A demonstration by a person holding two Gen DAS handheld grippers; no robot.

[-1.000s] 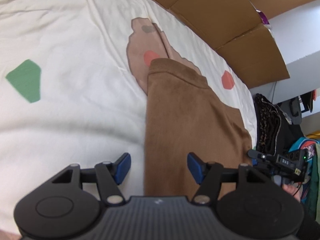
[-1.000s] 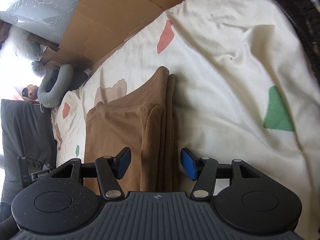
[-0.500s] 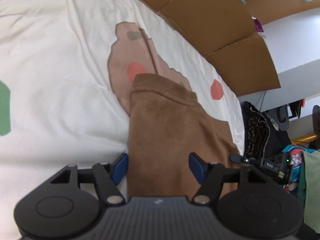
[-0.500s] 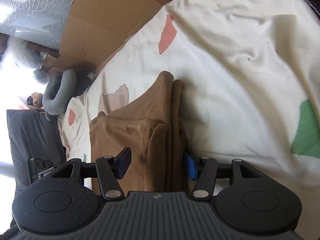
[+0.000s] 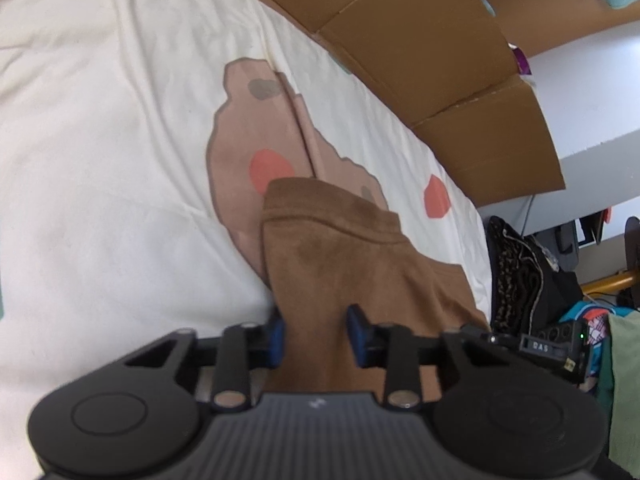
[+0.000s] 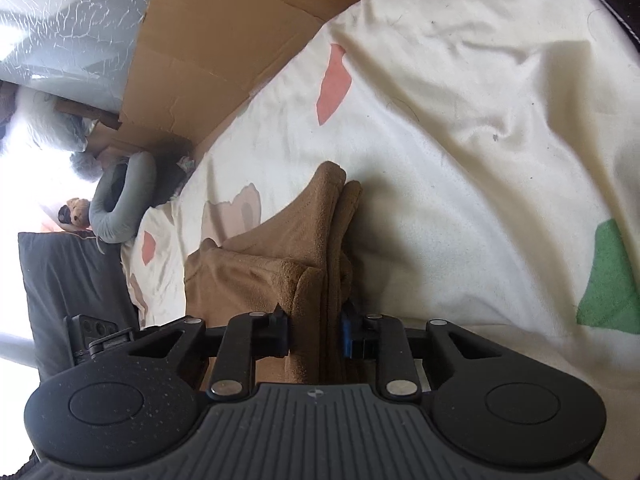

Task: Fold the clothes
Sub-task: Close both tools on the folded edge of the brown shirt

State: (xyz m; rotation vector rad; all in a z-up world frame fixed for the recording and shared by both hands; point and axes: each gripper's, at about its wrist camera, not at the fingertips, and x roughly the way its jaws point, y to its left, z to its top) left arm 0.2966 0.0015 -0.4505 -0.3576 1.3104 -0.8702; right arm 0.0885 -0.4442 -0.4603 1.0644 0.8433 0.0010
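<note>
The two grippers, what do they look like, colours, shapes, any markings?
Both match: the left gripper and right gripper have a ribbed dark grey body with a small pale logo, two round black lobes with embossed discs, black linkage arms with silver rivets, and blue finger pads. No sleeves or cables show.

Counts: 1 folded brown garment [image 5: 340,264] on 1 cream bedsheet [image 5: 100,160]. 2 grippers: left gripper [image 5: 316,334], right gripper [image 6: 314,334]. Sheet print, left wrist view: 2 coral patches [image 5: 270,170], 1 tan blotch [image 5: 256,132]. Right wrist view: 1 green patch [image 6: 608,280], 1 grey neck pillow [image 6: 120,204], 1 small plush toy [image 6: 74,212]. Far side: 1 run of flattened cardboard [image 5: 420,40].
</note>
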